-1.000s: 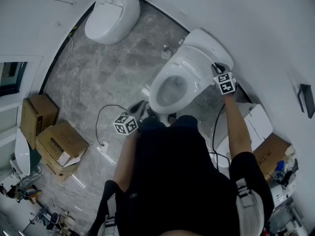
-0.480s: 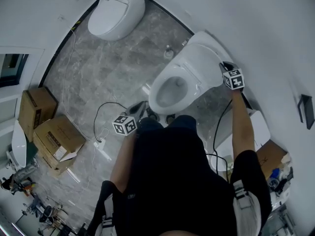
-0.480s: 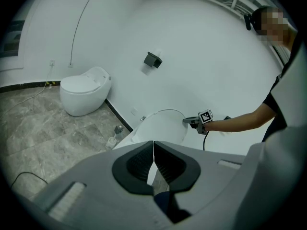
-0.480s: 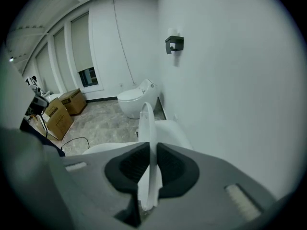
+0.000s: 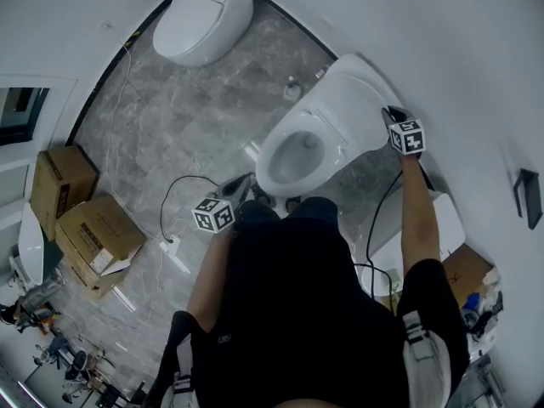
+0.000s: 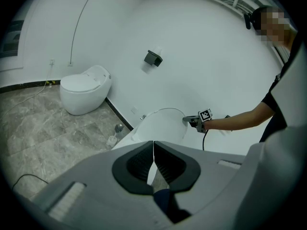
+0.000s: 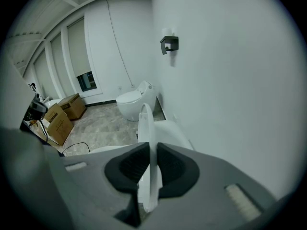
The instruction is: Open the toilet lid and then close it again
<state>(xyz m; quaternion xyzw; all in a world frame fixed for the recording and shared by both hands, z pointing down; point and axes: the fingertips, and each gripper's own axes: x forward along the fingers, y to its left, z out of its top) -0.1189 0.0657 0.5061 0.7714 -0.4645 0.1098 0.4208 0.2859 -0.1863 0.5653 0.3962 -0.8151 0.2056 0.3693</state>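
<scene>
- Lid (image 7: 145,121) stands upright at the back edge of the toilet (image 5: 267,173), so the opening step looks done.
- Right gripper (image 7: 152,169) pinches the lid's top edge, with its jaws narrow.
- Left gripper (image 6: 153,163) is closed on nothing, just beside the toilet's front edge.
- Next move, as I judge it: swing the lid forward and down, slowly, until closed.

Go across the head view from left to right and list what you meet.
Brown cardboard boxes → left gripper, shut with nothing in it → white open toilet bowl → raised white toilet lid → right gripper, shut on that lid's edge → black wall-mounted holder.
</scene>
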